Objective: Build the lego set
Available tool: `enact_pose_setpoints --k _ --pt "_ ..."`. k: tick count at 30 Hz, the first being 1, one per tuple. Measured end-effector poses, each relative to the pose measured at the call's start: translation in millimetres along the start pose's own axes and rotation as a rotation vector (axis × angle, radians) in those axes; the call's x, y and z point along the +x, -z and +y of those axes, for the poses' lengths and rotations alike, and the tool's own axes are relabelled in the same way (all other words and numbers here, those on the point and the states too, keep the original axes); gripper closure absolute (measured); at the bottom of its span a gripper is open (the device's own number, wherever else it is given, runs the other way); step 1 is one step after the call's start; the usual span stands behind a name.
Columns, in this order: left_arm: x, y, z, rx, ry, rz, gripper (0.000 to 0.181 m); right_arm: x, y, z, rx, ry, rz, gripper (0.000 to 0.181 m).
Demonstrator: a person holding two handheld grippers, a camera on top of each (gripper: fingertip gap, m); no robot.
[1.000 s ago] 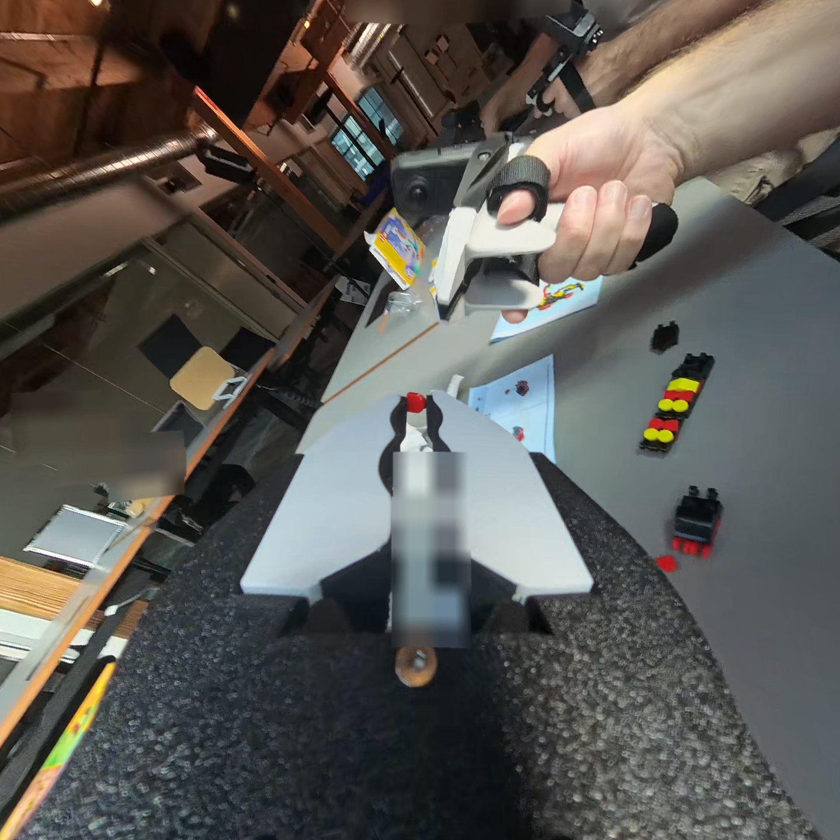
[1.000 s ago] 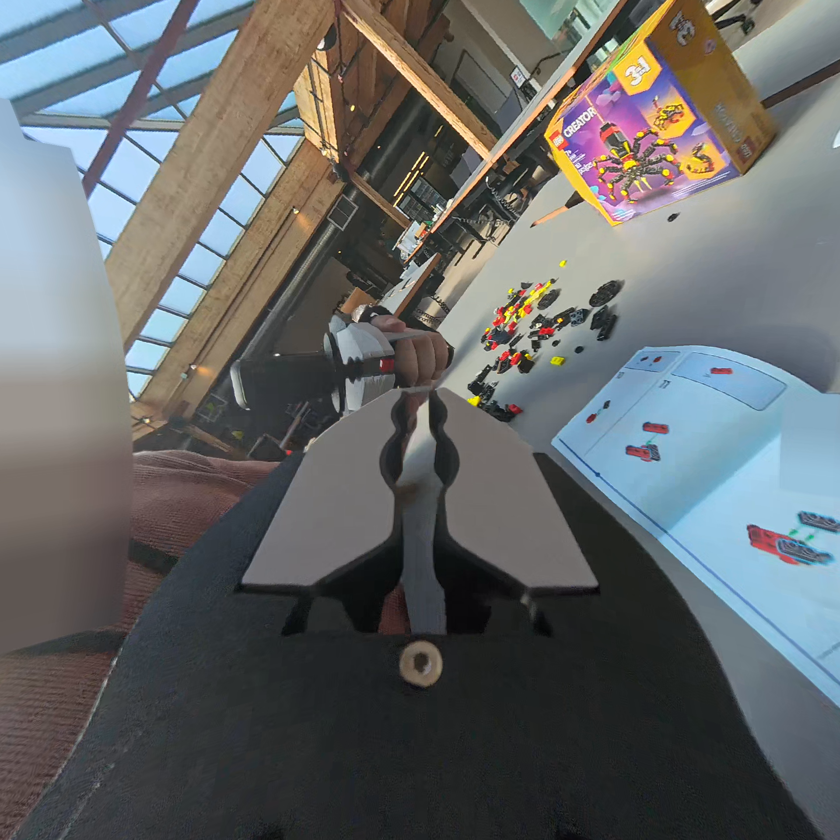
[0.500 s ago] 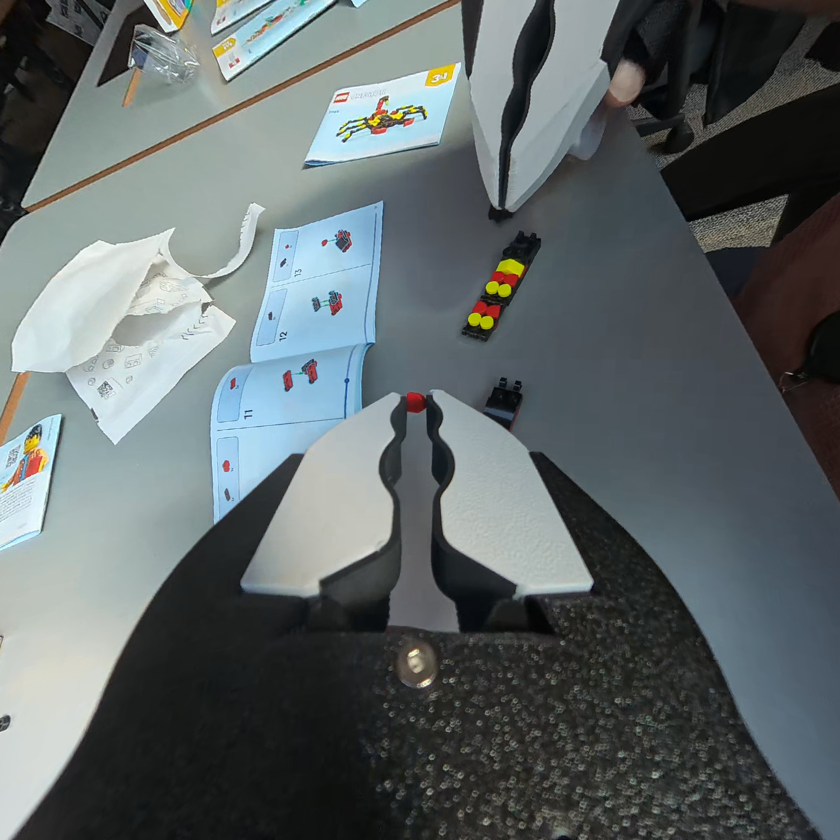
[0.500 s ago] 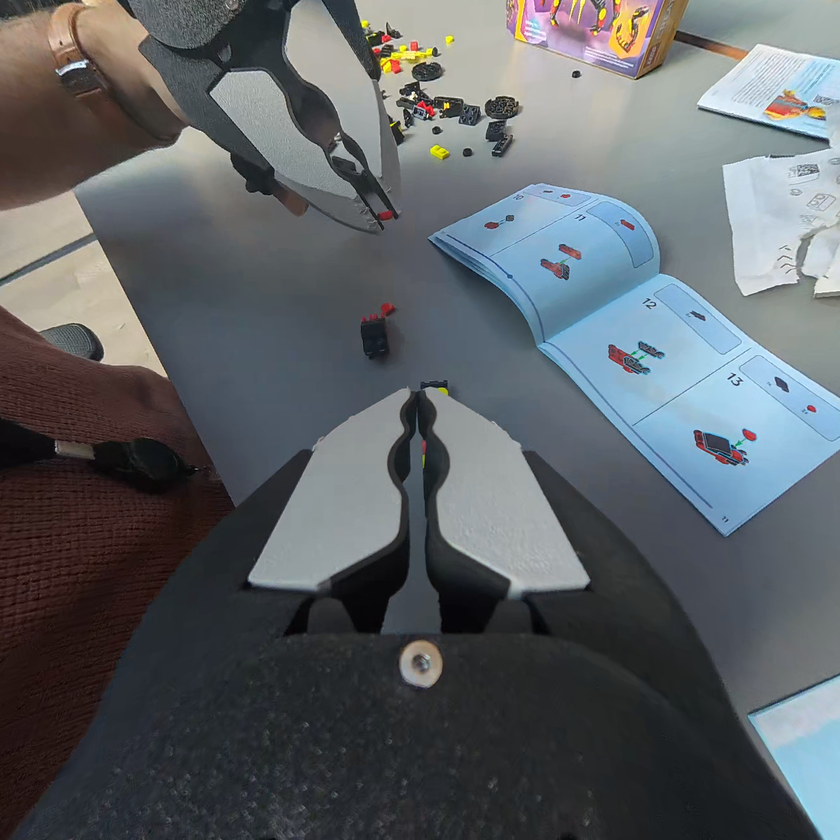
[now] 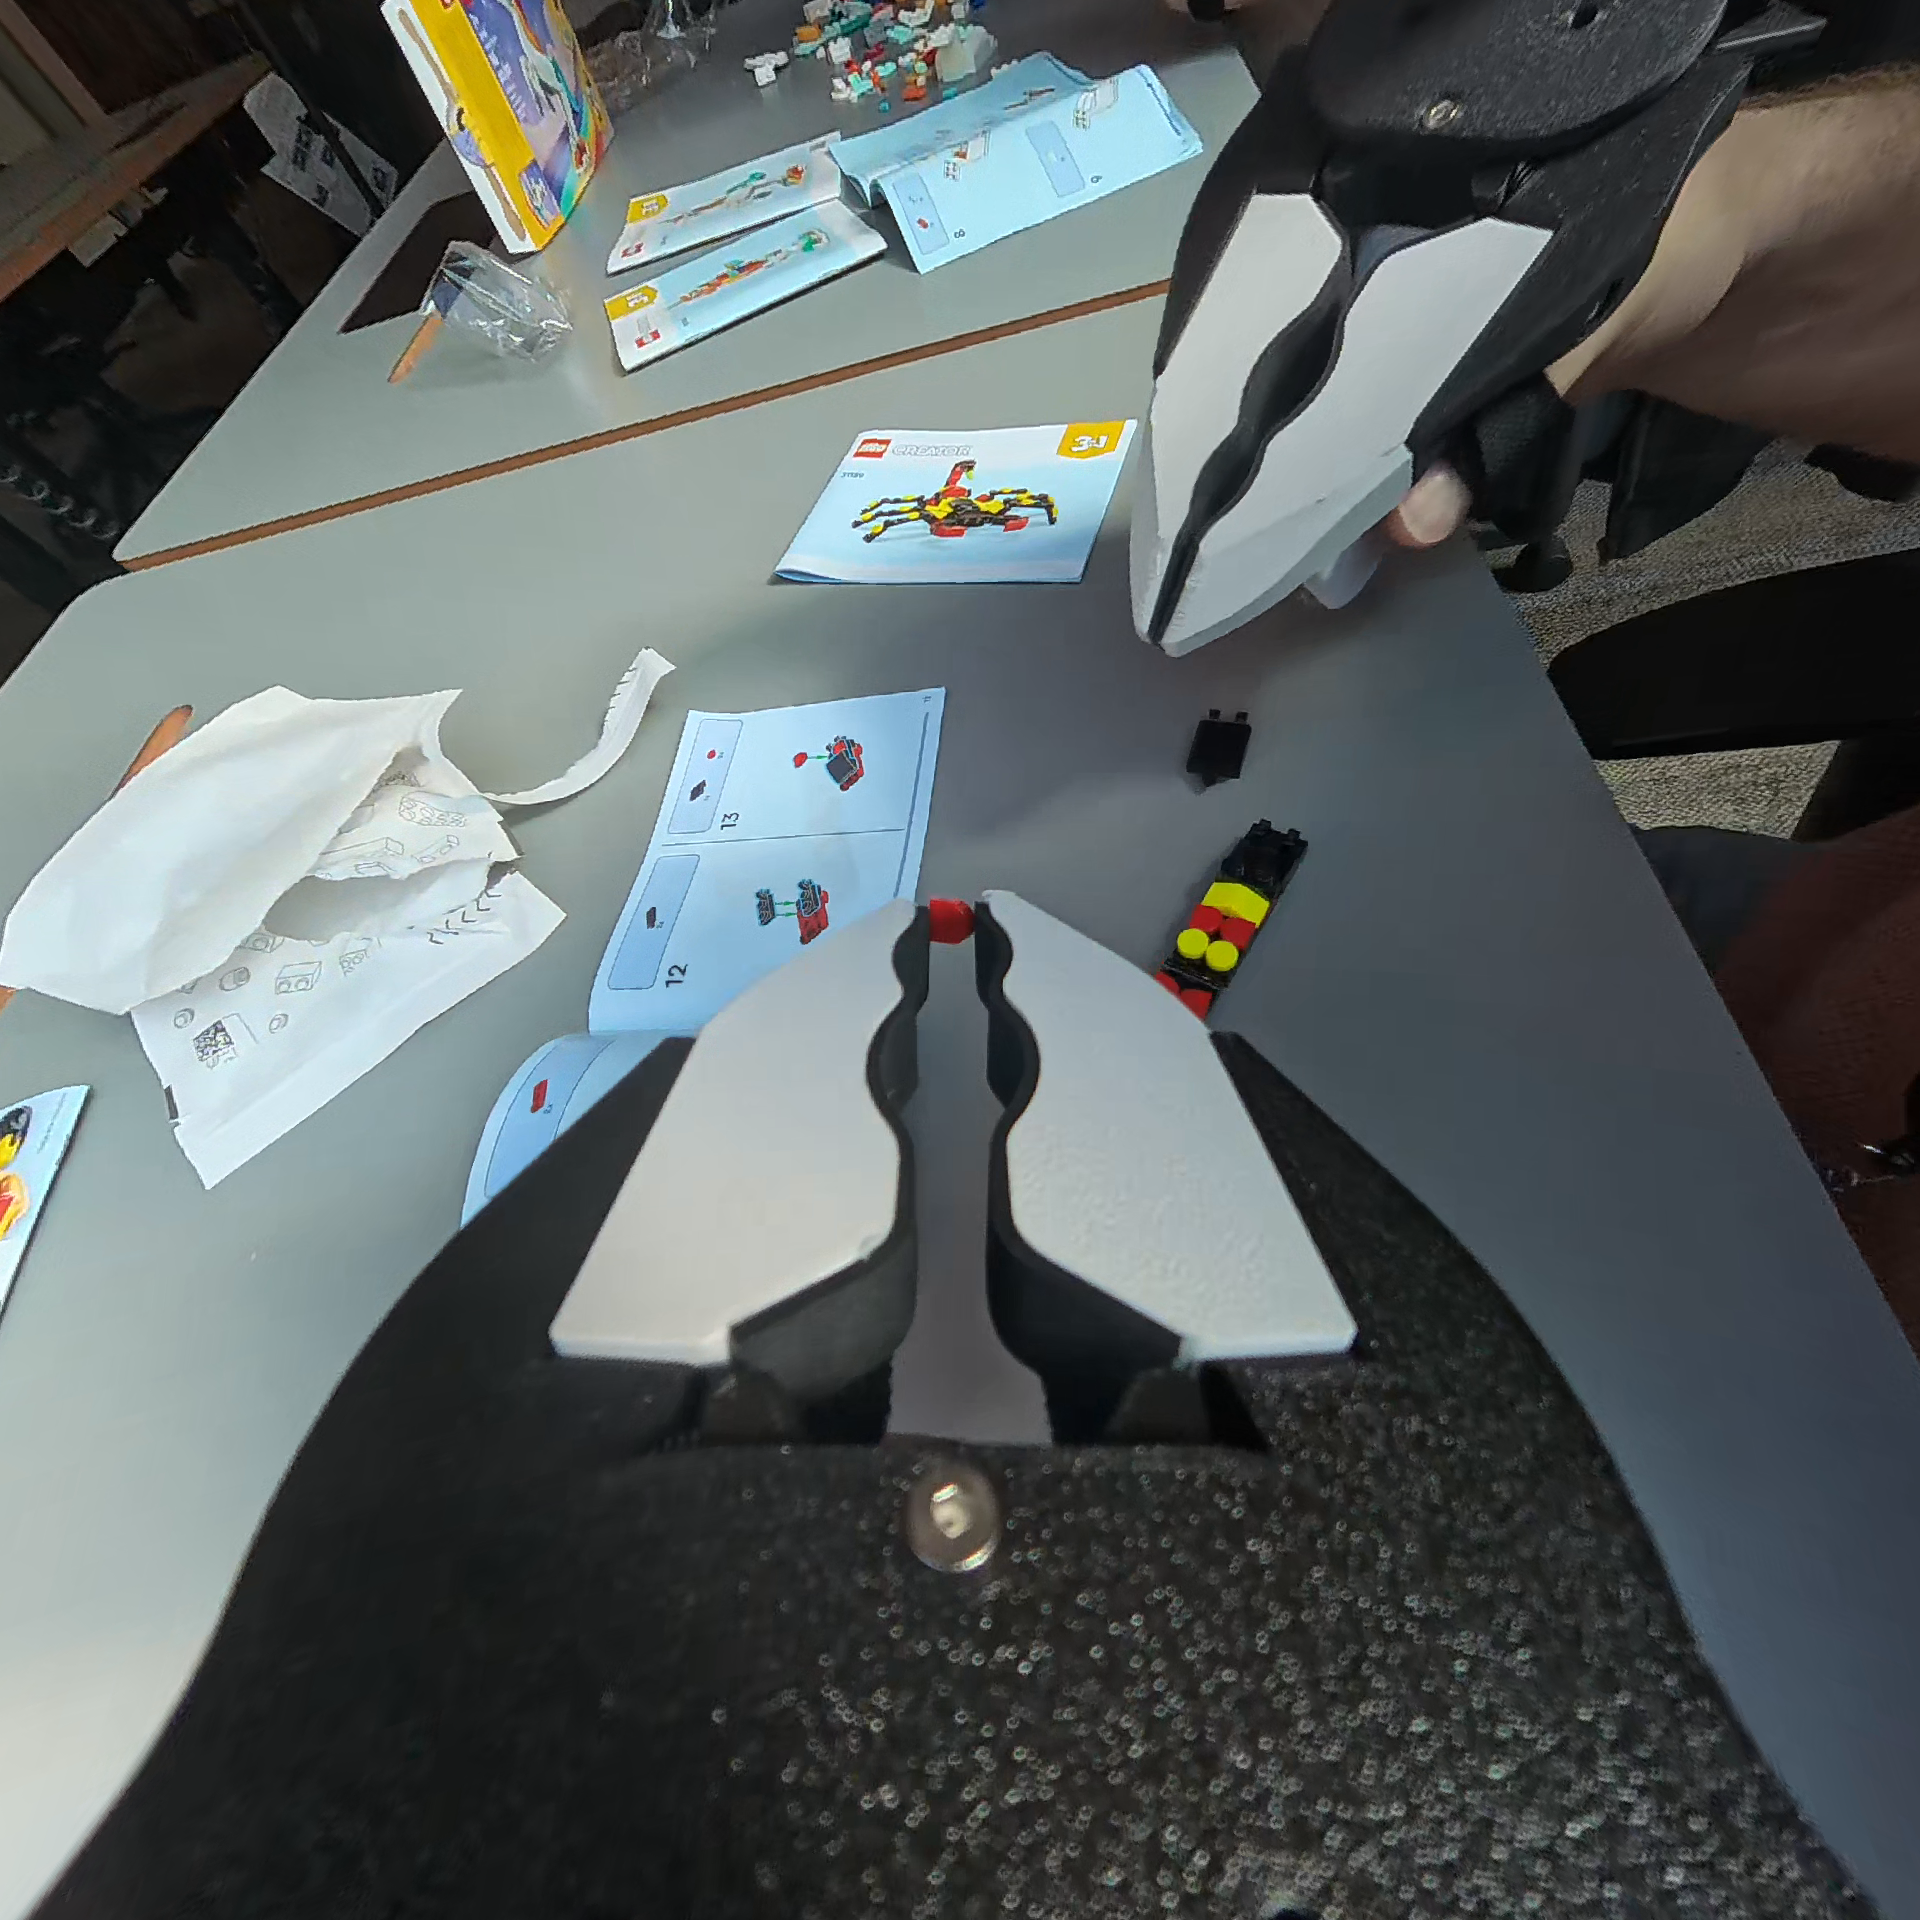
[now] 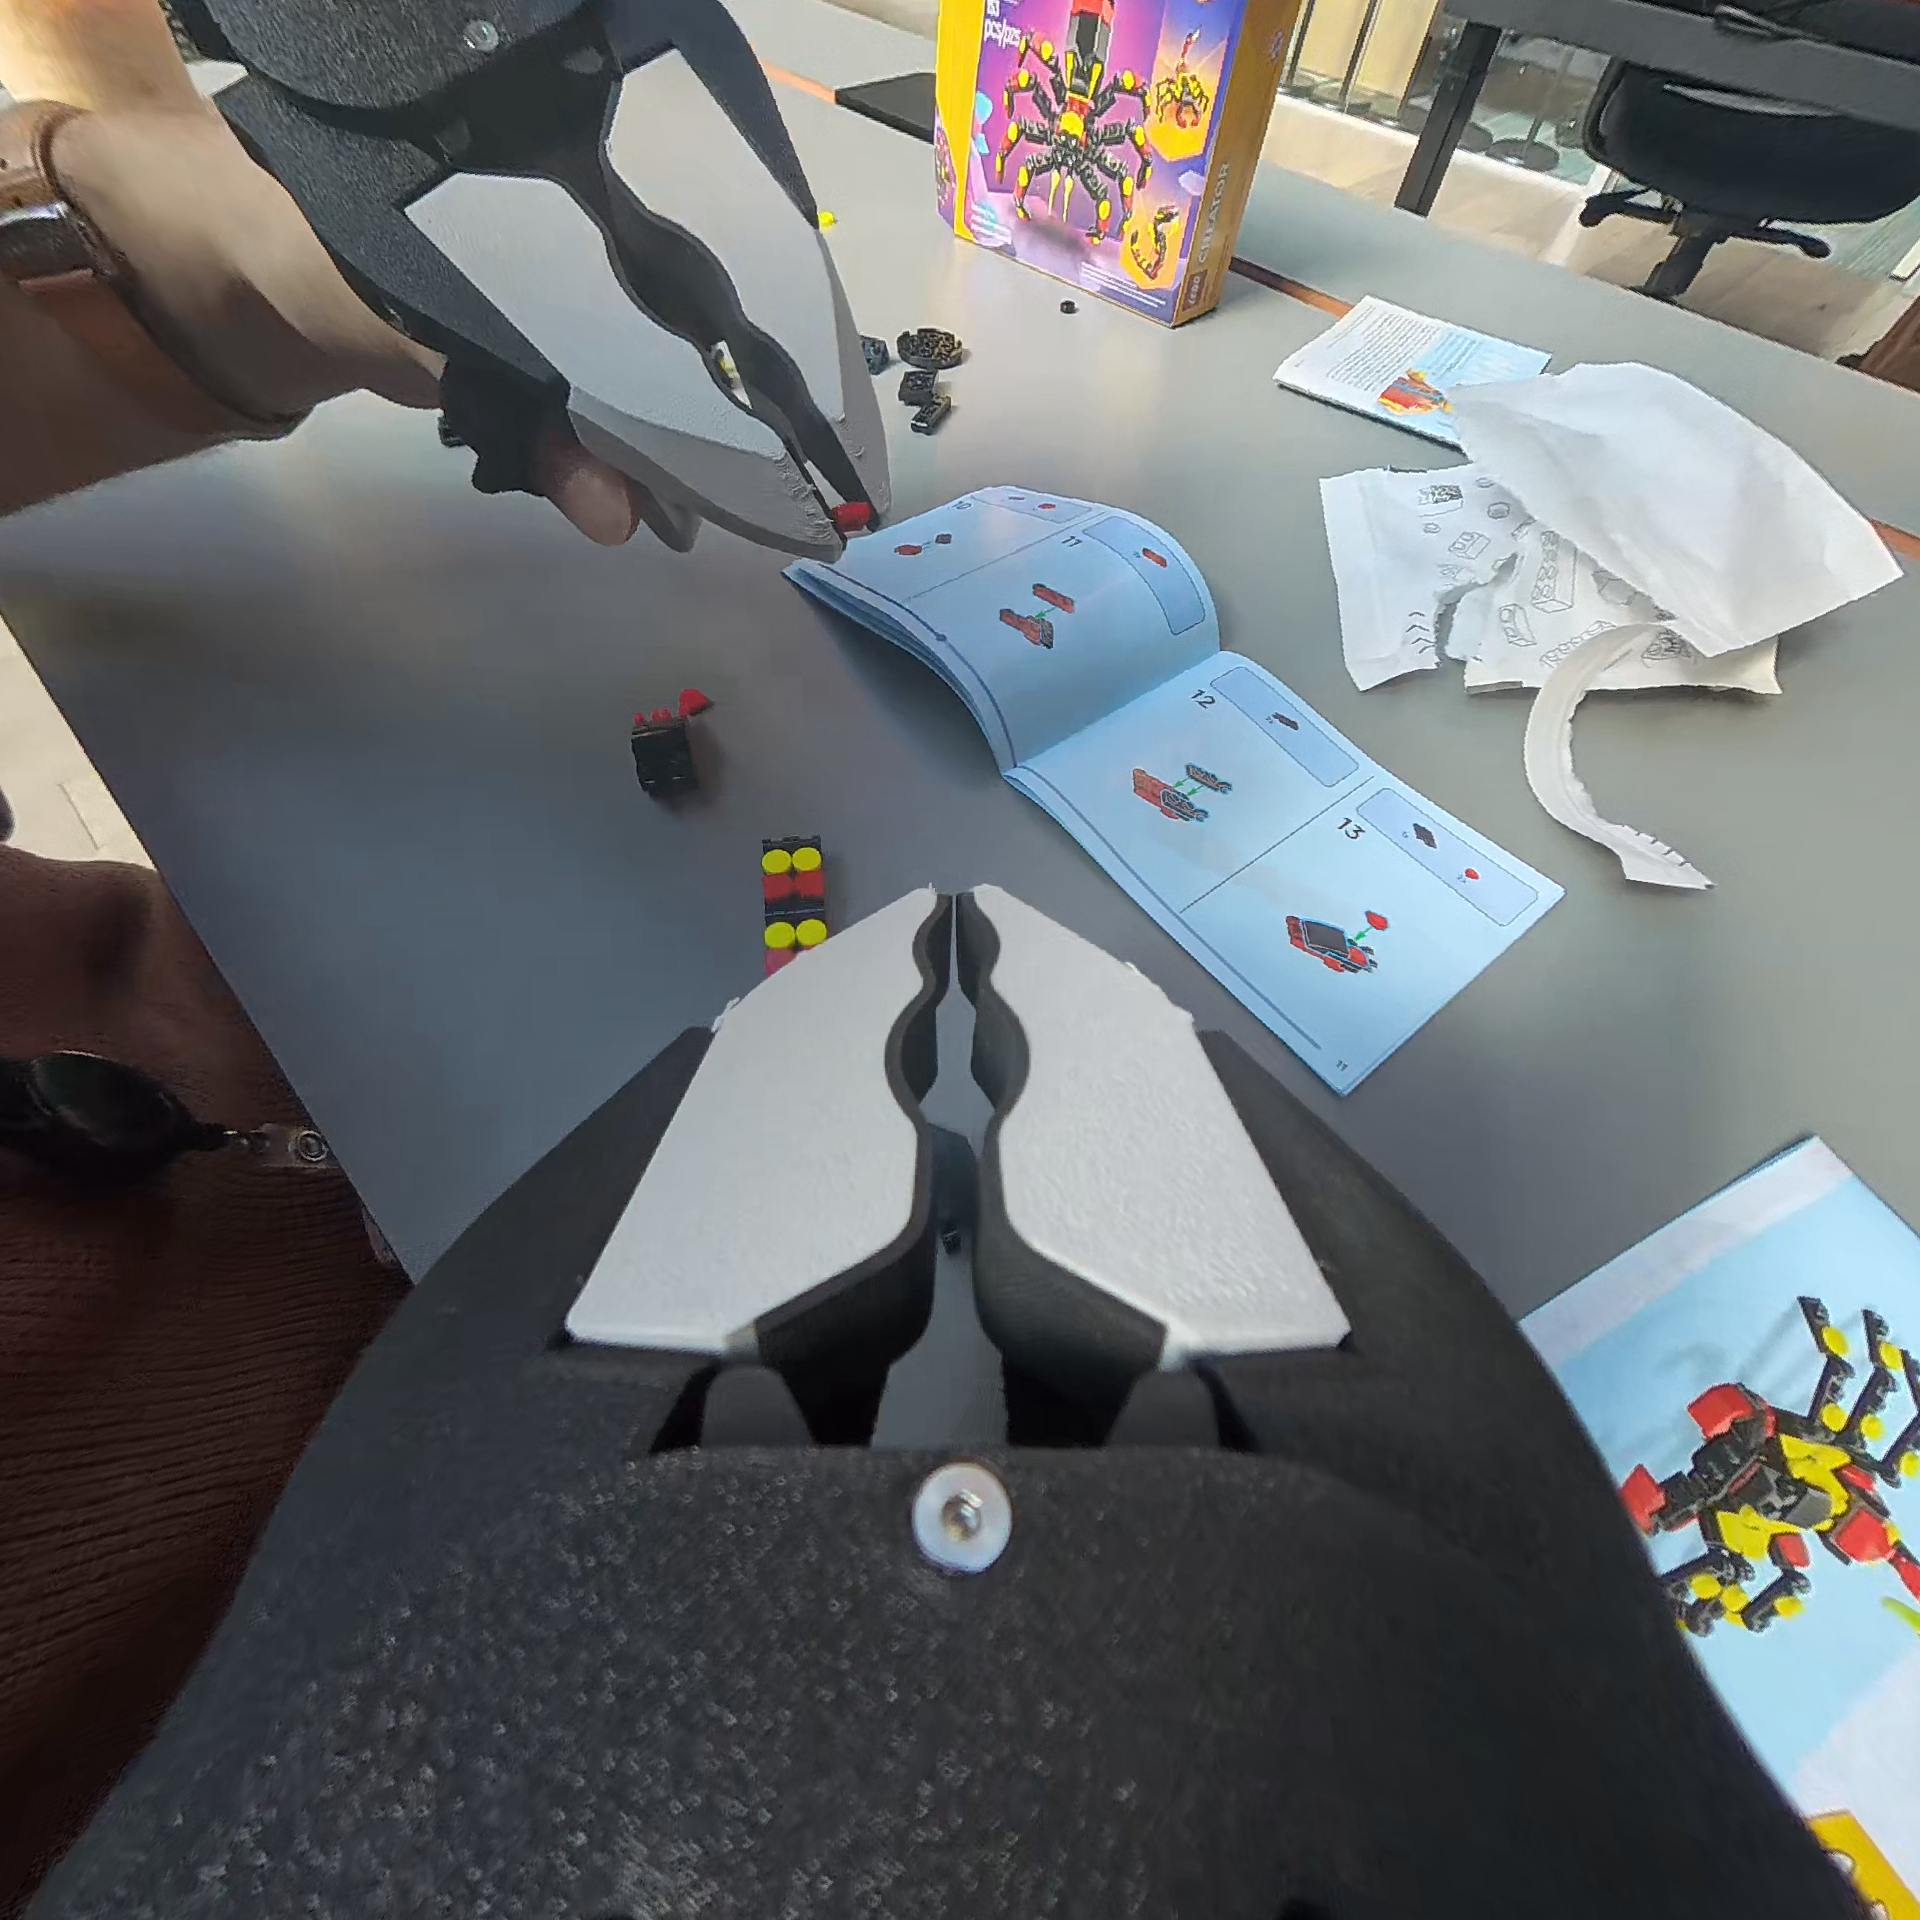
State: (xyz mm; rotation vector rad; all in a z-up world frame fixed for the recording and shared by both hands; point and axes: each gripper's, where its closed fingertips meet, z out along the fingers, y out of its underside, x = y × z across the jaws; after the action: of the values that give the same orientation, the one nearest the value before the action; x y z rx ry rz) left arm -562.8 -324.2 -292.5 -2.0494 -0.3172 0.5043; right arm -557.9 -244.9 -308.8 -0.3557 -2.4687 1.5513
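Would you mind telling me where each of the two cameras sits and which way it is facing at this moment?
Left wrist view: on the left gripper, looking along its fingers, which pinch a small red piece, over the grey table; the right gripper and a hand show at upper right.
Right wrist view: on the right gripper, jaws shut with nothing seen between them, facing the opposite way; the left gripper and a hand show at upper left.
Shared: the open instruction booklet, the striped lego strip and the torn paper bag.

1. Torn white paper bag point(image 5: 260, 862) lies crumpled on the grey table point(image 5: 520, 582), left of the open booklet.
2. Clear plastic wrap point(image 5: 499, 301) sits on the far table.
3. Black office chair point(image 6: 1745, 135) stands beyond the table.
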Motion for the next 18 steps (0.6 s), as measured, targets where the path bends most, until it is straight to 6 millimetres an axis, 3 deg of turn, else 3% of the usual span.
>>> enact_pose_setpoints --k 6,11,16,18 --pt "8 -10 -6 -0.062 -0.061 0.098 0.173 -10 12 21 -0.053 -0.034 -0.013 0.180" --pt "30 -25 -4 -0.126 -0.111 0.198 0.173 -17 29 40 -0.054 -0.107 -0.017 0.180" --pt "53 -39 5 -0.237 -0.195 0.289 0.173 -27 33 42 -0.022 -0.138 -0.040 0.179" --pt "50 -35 12 -0.291 -0.229 0.283 0.173 -31 30 42 -0.024 -0.132 -0.044 0.178"
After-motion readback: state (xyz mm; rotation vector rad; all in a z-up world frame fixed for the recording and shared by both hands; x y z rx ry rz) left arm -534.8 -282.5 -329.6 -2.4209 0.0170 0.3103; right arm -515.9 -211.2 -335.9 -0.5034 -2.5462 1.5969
